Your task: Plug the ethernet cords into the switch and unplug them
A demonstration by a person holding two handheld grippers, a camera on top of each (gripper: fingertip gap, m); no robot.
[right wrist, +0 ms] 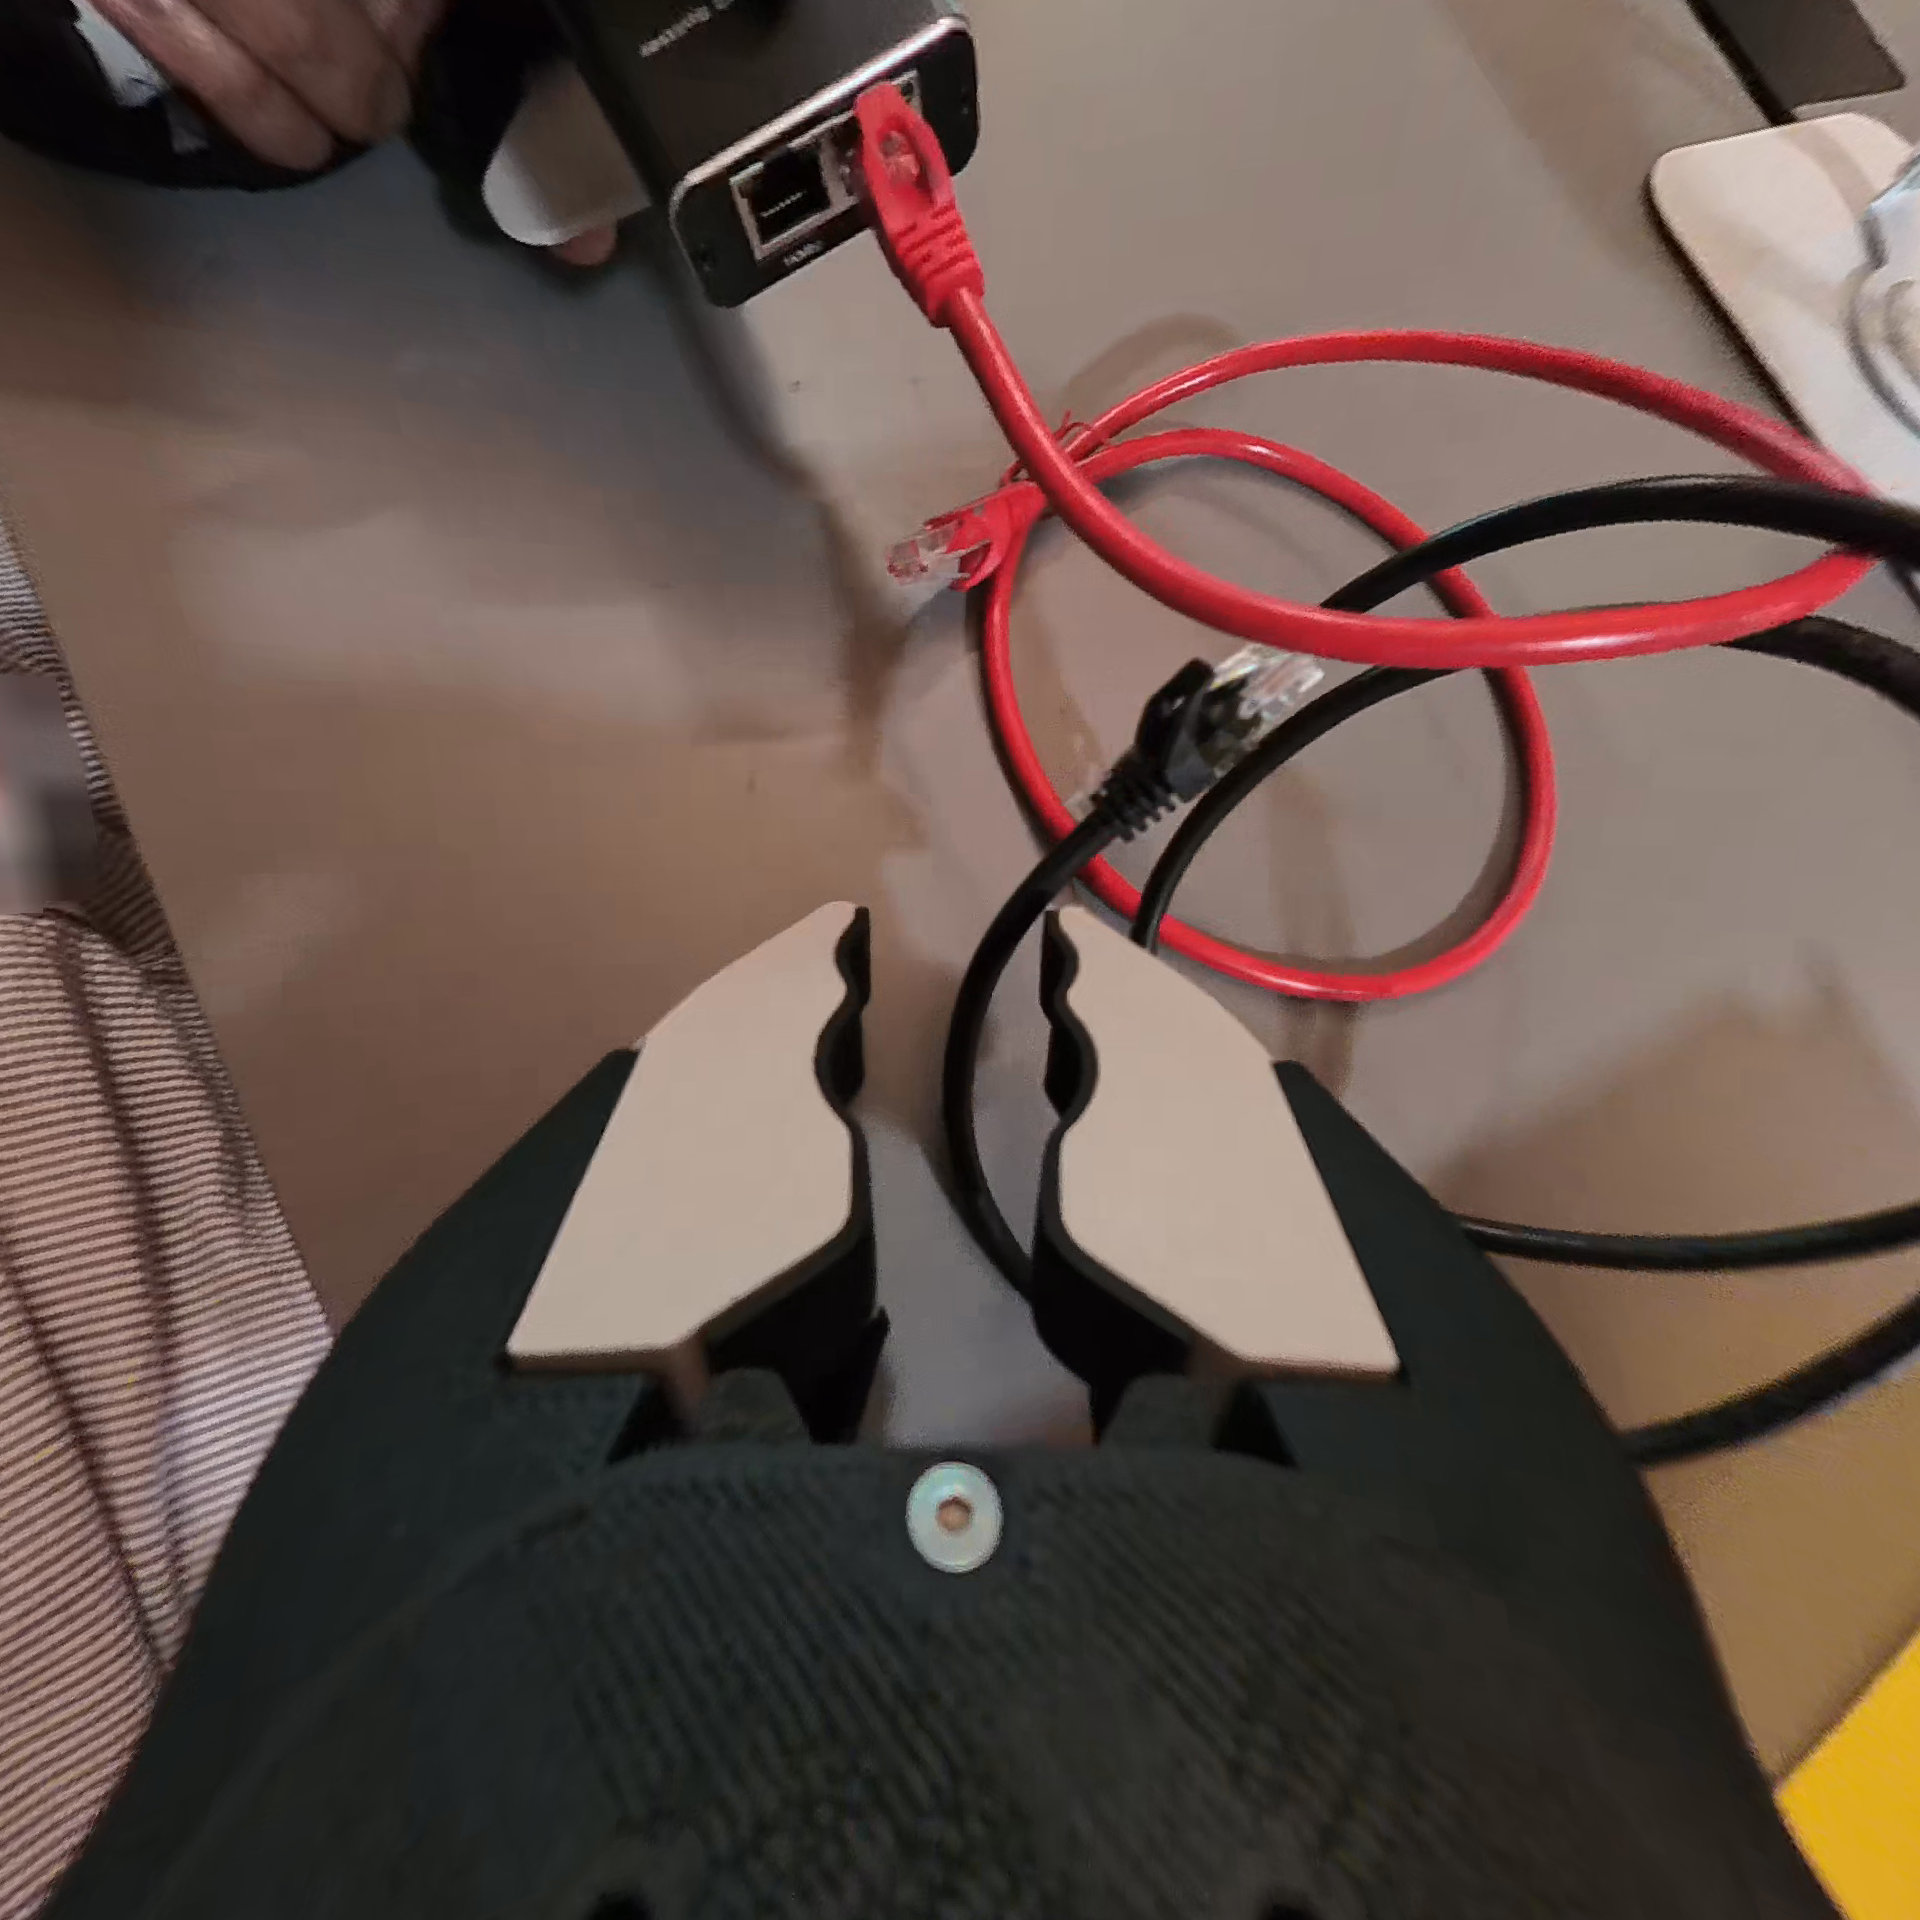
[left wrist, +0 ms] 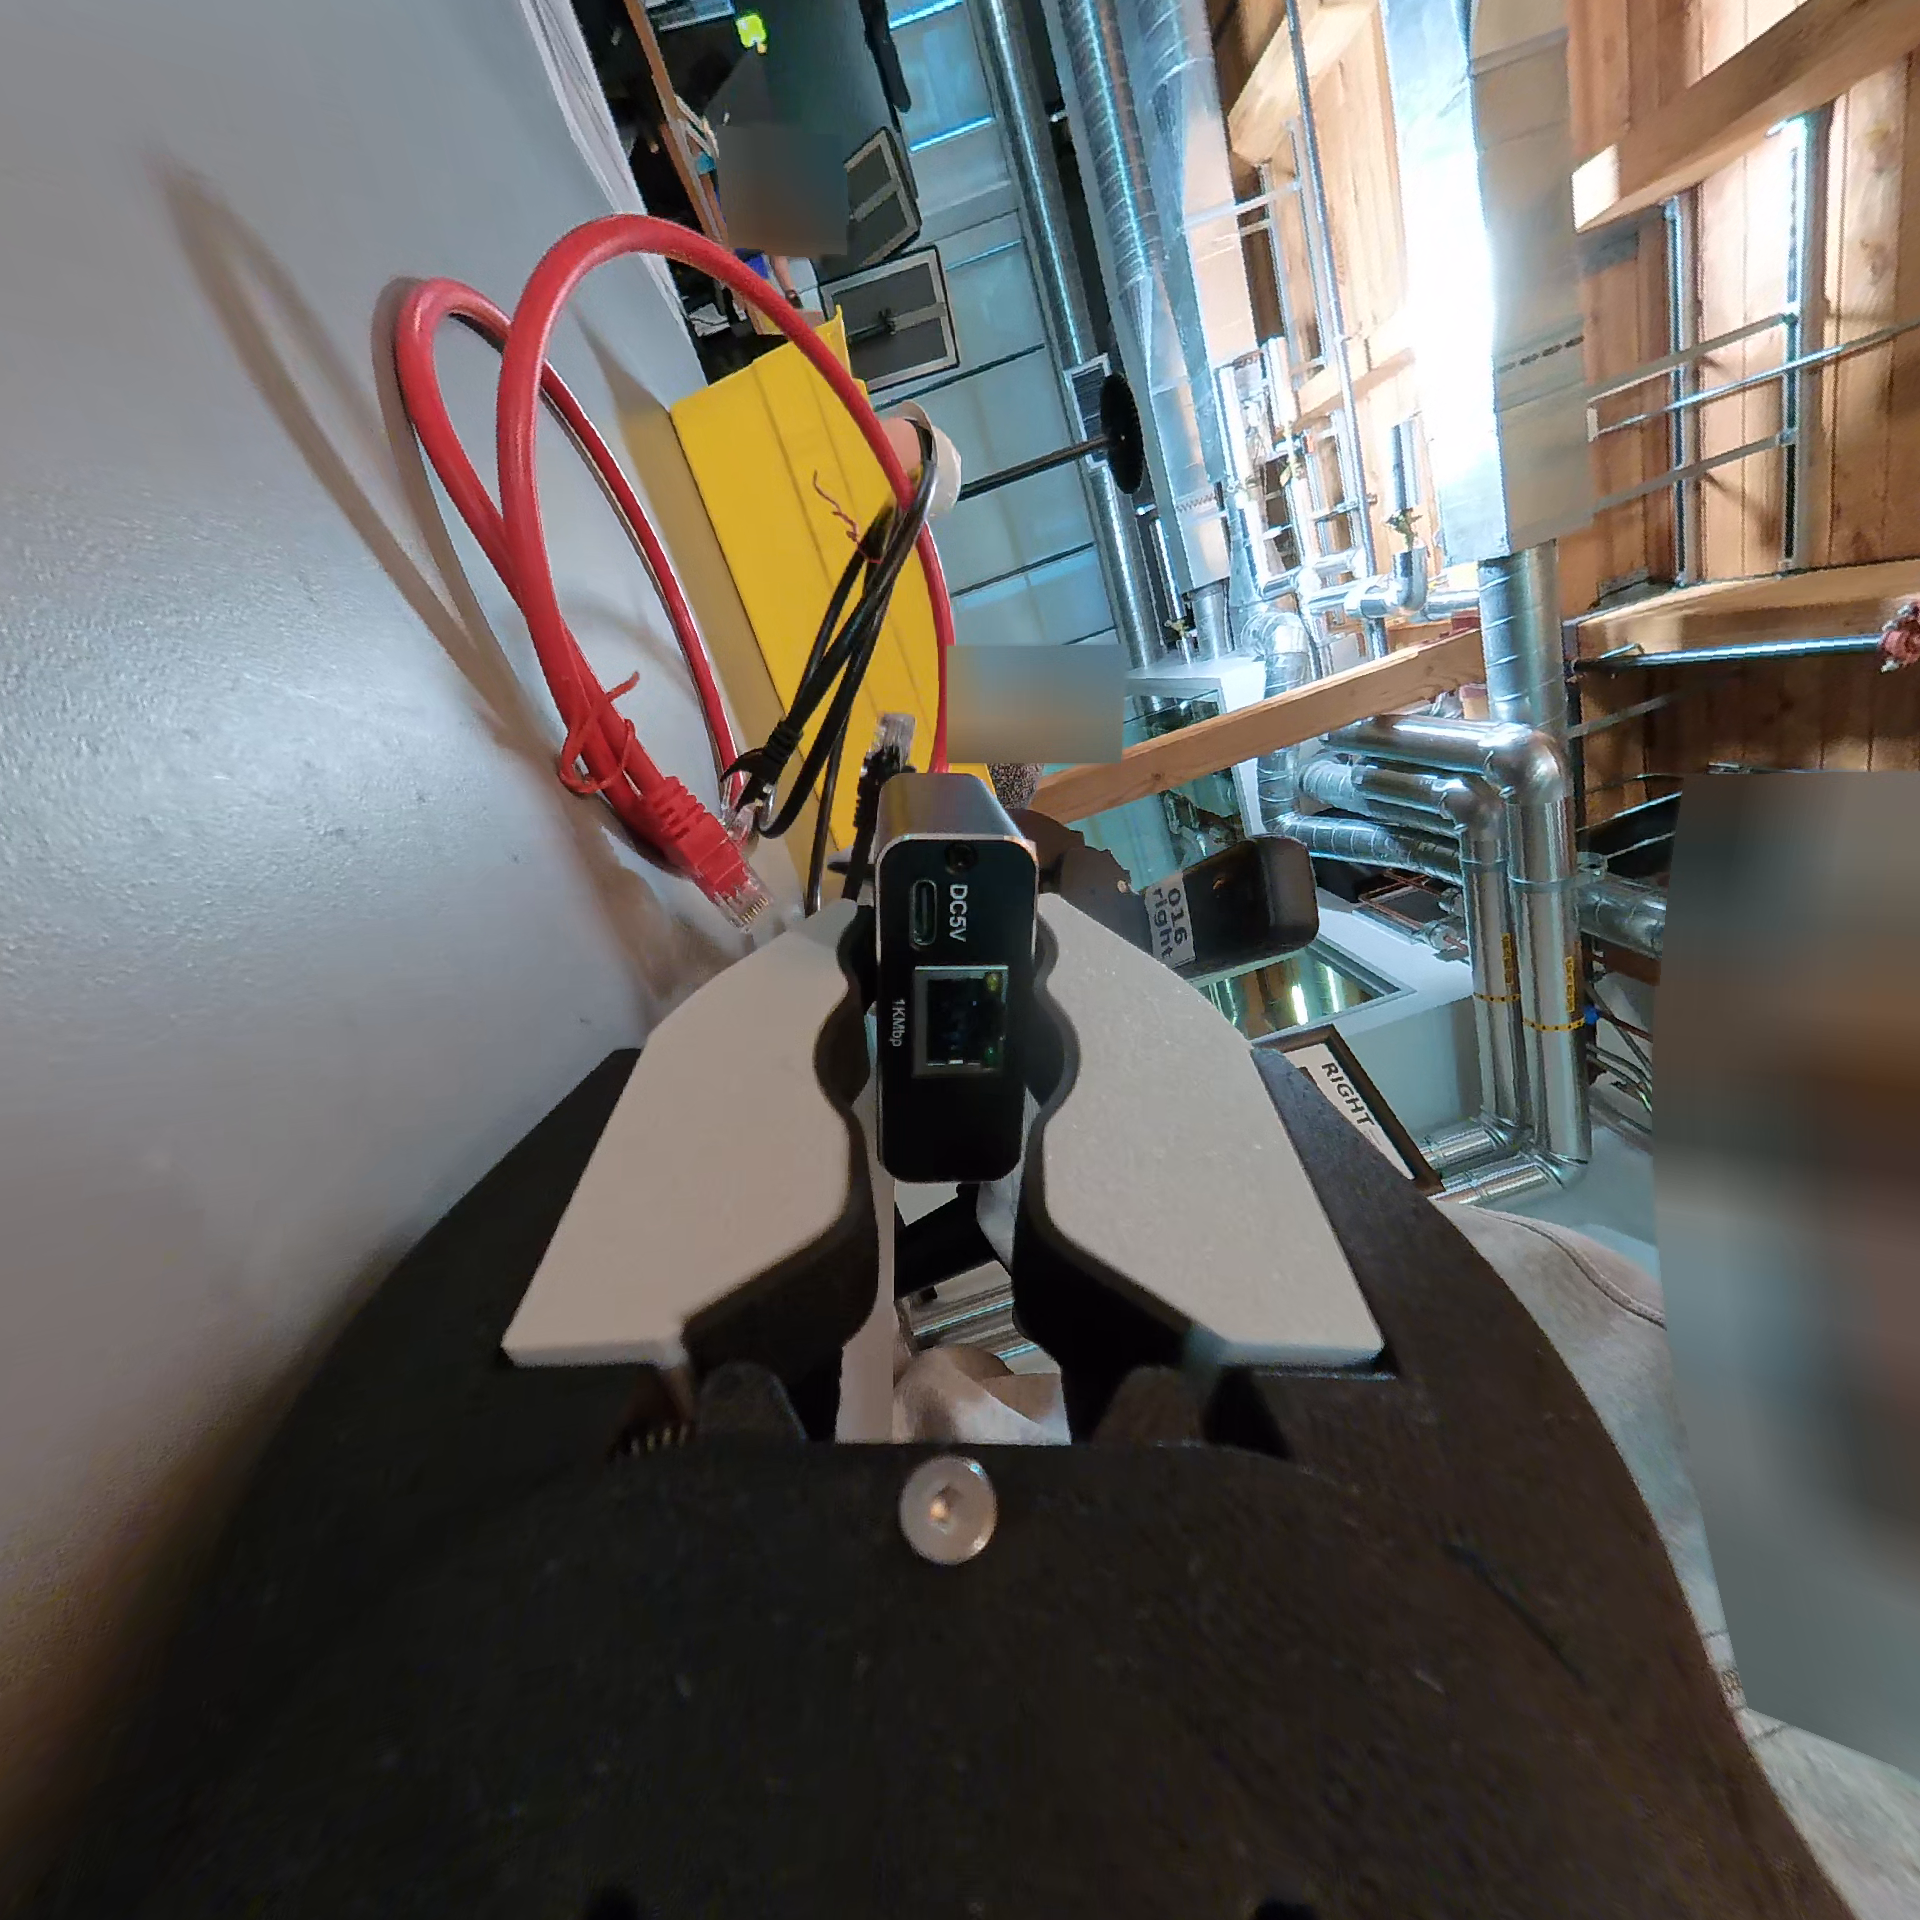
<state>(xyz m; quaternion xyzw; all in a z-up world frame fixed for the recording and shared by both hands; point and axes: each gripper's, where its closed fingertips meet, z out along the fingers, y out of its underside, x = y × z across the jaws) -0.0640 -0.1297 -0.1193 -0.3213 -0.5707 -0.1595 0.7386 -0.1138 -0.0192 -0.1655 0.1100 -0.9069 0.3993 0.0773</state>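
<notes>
My left gripper (left wrist: 951,935) is shut on the small black switch (left wrist: 954,997), with the switch's near end facing the camera, one ethernet port there empty. In the right wrist view the switch (right wrist: 727,94) is at the top, with one red plug (right wrist: 914,197) in its right port and the left port empty. The red cord (right wrist: 1351,623) loops on the grey table, its other plug (right wrist: 935,545) lying free. My right gripper (right wrist: 956,920) is open low over the table. The black cord (right wrist: 966,1091) runs between its fingers, its plug (right wrist: 1205,727) lying free ahead.
A yellow box (left wrist: 790,520) stands on the table behind the cords; its corner shows at lower right (right wrist: 1860,1787). A pale board (right wrist: 1766,229) lies at the top right. A hand (right wrist: 260,83) holds the left gripper; a striped sleeve (right wrist: 104,1143) is at left.
</notes>
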